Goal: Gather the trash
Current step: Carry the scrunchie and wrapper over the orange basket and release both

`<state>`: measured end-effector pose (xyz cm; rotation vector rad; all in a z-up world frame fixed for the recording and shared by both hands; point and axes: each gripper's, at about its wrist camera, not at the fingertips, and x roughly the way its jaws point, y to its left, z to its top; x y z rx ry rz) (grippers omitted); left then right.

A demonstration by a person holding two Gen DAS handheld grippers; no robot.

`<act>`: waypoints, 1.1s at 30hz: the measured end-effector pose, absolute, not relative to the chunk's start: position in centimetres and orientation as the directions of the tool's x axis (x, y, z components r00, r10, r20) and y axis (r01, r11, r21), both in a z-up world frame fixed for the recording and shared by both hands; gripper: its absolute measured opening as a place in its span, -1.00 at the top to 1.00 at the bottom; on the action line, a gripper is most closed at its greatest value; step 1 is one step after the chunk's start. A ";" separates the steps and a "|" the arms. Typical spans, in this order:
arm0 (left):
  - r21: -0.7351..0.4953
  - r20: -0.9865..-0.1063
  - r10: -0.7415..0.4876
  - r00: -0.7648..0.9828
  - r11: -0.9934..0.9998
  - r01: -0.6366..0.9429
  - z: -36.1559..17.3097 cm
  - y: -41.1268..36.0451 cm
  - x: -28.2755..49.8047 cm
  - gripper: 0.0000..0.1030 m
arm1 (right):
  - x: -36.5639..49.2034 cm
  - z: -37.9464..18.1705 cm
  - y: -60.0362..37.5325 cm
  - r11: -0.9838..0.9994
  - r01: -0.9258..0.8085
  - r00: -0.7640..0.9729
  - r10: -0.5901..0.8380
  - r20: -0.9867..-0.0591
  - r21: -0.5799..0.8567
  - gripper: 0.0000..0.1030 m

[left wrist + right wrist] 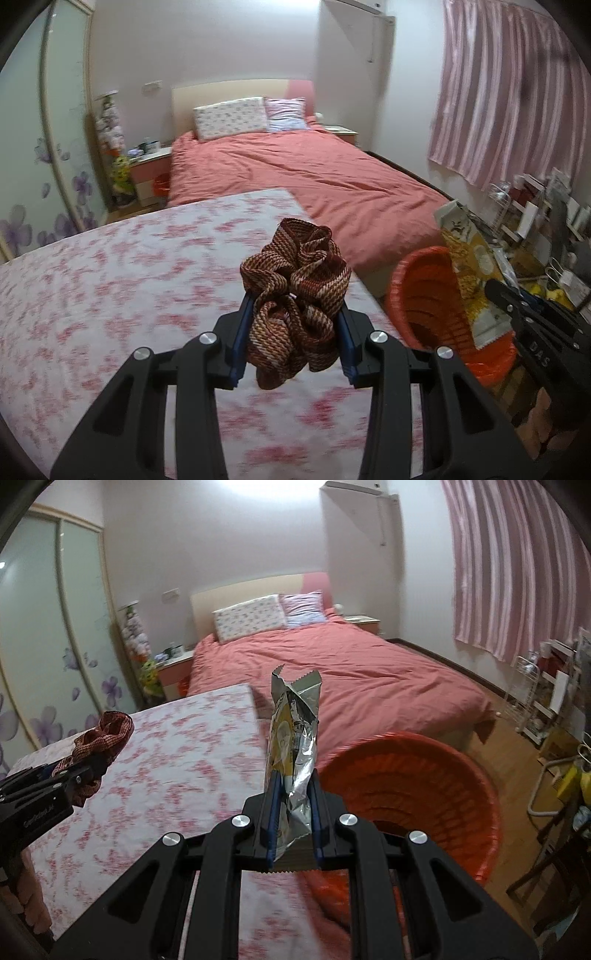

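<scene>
My left gripper [293,325] is shut on a crumpled brown striped ribbon [295,291] and holds it above the floral-clothed table [110,295]. The ribbon also shows at the left of the right wrist view [101,742]. My right gripper [293,812] is shut on a silver and yellow snack wrapper [293,746], held upright near the table's right edge, beside the orange trash basket [424,775]. In the left wrist view the wrapper [469,269] is over the basket [432,295].
A bed with a pink cover [314,173] lies beyond the table. A cluttered shelf and rack [546,698] stand at the right under pink curtains [517,572]. A nightstand [147,170] and wardrobe doors [37,147] are at the left.
</scene>
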<state>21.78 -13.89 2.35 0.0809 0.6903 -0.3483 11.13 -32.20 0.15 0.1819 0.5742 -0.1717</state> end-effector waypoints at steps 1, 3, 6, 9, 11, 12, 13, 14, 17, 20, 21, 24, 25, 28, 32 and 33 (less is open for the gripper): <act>-0.047 -0.638 -0.299 0.710 0.935 0.352 2.2 -14.5 21.7 0.23 | 10.9 0.0 -32.7 0.967 0.221 0.825 -0.116 -0.553 0.126 0.71; -0.066 -0.644 -0.329 0.691 0.923 0.379 1.9 -15.9 21.6 0.23 | 10.7 -0.1 -33.7 0.961 0.242 0.822 -0.129 -0.554 0.135 0.71; -0.092 -0.654 -0.372 0.659 0.903 0.419 1.3 -18.1 21.5 0.23 | 10.5 -0.5 -35.5 0.948 0.275 0.817 -0.142 -0.559 0.161 0.71; -0.107 -0.660 -0.410 0.629 0.881 0.461 0.6 -20.5 21.2 0.23 | 10.4 -0.8 -36.7 0.937 0.295 0.813 -0.145 -0.564 0.185 0.71; -0.111 -0.663 -0.432 0.612 0.864 0.490 0.3 -22.2 21.0 0.22 | 10.4 -1.2 -37.7 0.930 0.308 0.810 -0.146 -0.568 0.200 0.71; -0.112 -0.664 -0.438 0.606 0.859 0.499 0.2 -22.7 21.0 0.22 | 10.4 -1.4 -38.1 0.926 0.313 0.808 -0.145 -0.571 0.209 0.71; -0.115 -0.666 -0.448 0.596 0.852 0.511 -0.1 -23.3 21.1 0.22 | 10.4 -1.6 -38.6 0.922 0.320 0.806 -0.142 -0.574 0.220 0.71; -0.118 -0.669 -0.455 0.588 0.846 0.520 -0.2 -24.0 21.1 0.22 | 10.5 -1.8 -39.1 0.917 0.325 0.805 -0.139 -0.577 0.231 0.71; -0.127 -0.679 -0.473 0.561 0.829 0.545 -0.9 -25.9 21.2 0.21 | 10.6 -2.5 -40.4 0.906 0.339 0.800 -0.137 -0.584 0.253 0.71; -0.134 -0.694 -0.481 0.535 0.817 0.561 -2.0 -28.0 21.8 0.14 | 10.8 -2.9 -41.2 0.899 0.349 0.796 -0.135 -0.590 0.266 0.71; -0.135 -0.699 -0.481 0.529 0.815 0.563 -2.3 -28.3 21.9 0.10 | 10.8 -3.2 -41.6 0.896 0.351 0.794 -0.132 -0.593 0.271 0.71; -0.140 -0.718 -0.477 0.507 0.812 0.566 -3.5 -29.5 22.6 -0.05 | 11.2 -3.8 -42.6 0.883 0.362 0.788 -0.119 -0.604 0.299 0.67; -0.137 -0.723 -0.472 0.504 0.814 0.565 -3.7 -29.6 22.8 -0.08 | 11.4 -4.1 -42.9 0.879 0.364 0.784 -0.111 -0.610 0.308 0.67; -0.127 -0.737 -0.453 0.501 0.821 0.556 -4.6 -29.9 23.2 -0.15 | 11.2 -4.7 -43.1 0.872 0.376 0.775 -0.111 -0.622 0.314 0.50; -0.114 -0.740 -0.438 0.511 0.830 0.546 -5.1 -29.3 23.2 -0.24 | 10.4 -4.9 -43.3 0.867 0.390 0.772 -0.124 -0.623 0.311 0.12; -0.110 -0.740 -0.434 0.514 0.832 0.544 -5.0 -29.2 23.3 -0.24 | 10.1 -4.8 -43.3 0.867 0.391 0.773 -0.129 -0.621 0.308 0.09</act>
